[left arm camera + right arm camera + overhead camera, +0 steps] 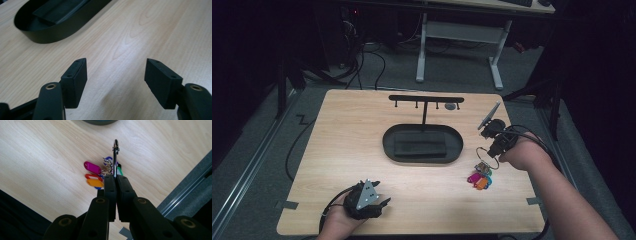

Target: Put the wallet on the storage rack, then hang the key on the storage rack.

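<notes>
Right jaws: pressed together on the metal key ring (pixel 115 157), which stood edge-on between the pads of the right gripper (pixel 115 178).
Why held so: pinching the thin ring at its rim let the tags swing free below; likely this suited threading the ring onto a peg.
Key ring's place: lifted over the right part of the table (pixel 342 150), its ring (pixel 487 152) under the right gripper (pixel 493 141), with the tags at or just above the wood.
Tags: the coloured tags (pixel 94 175) hung in a bunch; magenta, red and orange were plain, with bits of blue, purple and green behind, so at least five, exact count unclear.
Left jaws: wide apart with nothing between them, only bare wood ahead of the left gripper (pixel 116 80).
Left gripper's place: resting low at the near edge of the table (pixel 371 201), probably parked while the other hand worked.
Stand: one black T-shaped key rack (pixel 426 99) behind the tray, with about four small pegs under its bar.
Tray: one black oval tray (pixel 390 145), holding one dark flat pad.
</notes>
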{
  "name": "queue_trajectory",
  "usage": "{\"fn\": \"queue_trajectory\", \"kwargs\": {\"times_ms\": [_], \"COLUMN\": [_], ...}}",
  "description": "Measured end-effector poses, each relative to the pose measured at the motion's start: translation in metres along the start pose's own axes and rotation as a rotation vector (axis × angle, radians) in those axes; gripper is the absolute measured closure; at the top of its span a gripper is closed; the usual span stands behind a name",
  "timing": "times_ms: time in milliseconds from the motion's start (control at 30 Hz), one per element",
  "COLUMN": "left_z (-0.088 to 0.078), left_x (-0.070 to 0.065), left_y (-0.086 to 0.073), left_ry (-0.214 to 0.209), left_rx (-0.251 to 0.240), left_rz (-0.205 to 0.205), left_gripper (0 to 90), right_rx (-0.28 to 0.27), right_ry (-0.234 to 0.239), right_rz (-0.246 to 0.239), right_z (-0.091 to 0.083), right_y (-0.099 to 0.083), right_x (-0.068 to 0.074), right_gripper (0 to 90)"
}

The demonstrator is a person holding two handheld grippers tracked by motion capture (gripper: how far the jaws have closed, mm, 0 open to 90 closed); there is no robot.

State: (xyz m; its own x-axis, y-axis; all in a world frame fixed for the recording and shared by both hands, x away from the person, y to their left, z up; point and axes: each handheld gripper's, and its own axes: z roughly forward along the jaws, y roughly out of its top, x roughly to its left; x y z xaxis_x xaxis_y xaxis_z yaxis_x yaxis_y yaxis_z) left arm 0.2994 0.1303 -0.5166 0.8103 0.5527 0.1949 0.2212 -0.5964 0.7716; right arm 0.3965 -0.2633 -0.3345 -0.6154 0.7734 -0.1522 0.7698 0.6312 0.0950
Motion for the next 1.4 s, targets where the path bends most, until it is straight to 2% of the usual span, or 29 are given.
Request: {"fn": "queue_trajectory", "kwargs": {"times_ms": [133,300,333,567,600,667,767,933,1167,1400], "left_z": [-0.002,-0.001,-0.001,-0.002,-0.002,-0.002,-0.002,-0.005,-0.01,-0.016], "left_x": [0.004,0.003,0.003,0.003,0.003,0.003,0.003,0.003,0.007,0.003], "left_y": [0.0,-0.001,-0.001,-0.001,-0.002,-0.002,-0.002,-0.004,-0.01,-0.014], "left_ry": [0.018,0.014,0.014,0.016,0.017,0.018,0.017,0.023,0.033,0.054], "left_rx": [-0.015,-0.009,-0.012,-0.013,-0.013,-0.011,-0.008,-0.014,-0.013,0.002], "left_rz": [-0.03,-0.025,-0.021,-0.021,-0.023,-0.025,-0.024,-0.023,-0.054,-0.039], "left_gripper": [34.6,34.5,34.5,34.5,34.5,34.5,34.5,34.5,34.5,34.4], "right_rx": [-0.023,-0.041,-0.047,-0.049,-0.043,-0.049,-0.047,-0.058,-0.076,-0.087], "right_ry": [-0.006,-0.007,-0.001,0.01,0.009,0.002,-0.001,-0.011,-0.002,-0.004], "right_rz": [0.007,0.008,0.02,0.004,0.014,-0.004,0.016,0.0,-0.002,-0.019], "right_z": [-0.015,-0.026,-0.027,-0.029,-0.03,-0.033,-0.035,-0.038,-0.042,-0.04], "right_y": [0.001,0.004,0.005,0.013,0.013,0.015,0.015,0.018,0.035,0.048], "right_x": [-0.002,-0.002,-0.002,0.0,0.001,-0.001,-0.001,-0.006,-0.007,-0.004], "right_gripper": [87.9,87.9,87.9,88.0,87.9,88.0,88.0,88.0,87.9,88.0]}}
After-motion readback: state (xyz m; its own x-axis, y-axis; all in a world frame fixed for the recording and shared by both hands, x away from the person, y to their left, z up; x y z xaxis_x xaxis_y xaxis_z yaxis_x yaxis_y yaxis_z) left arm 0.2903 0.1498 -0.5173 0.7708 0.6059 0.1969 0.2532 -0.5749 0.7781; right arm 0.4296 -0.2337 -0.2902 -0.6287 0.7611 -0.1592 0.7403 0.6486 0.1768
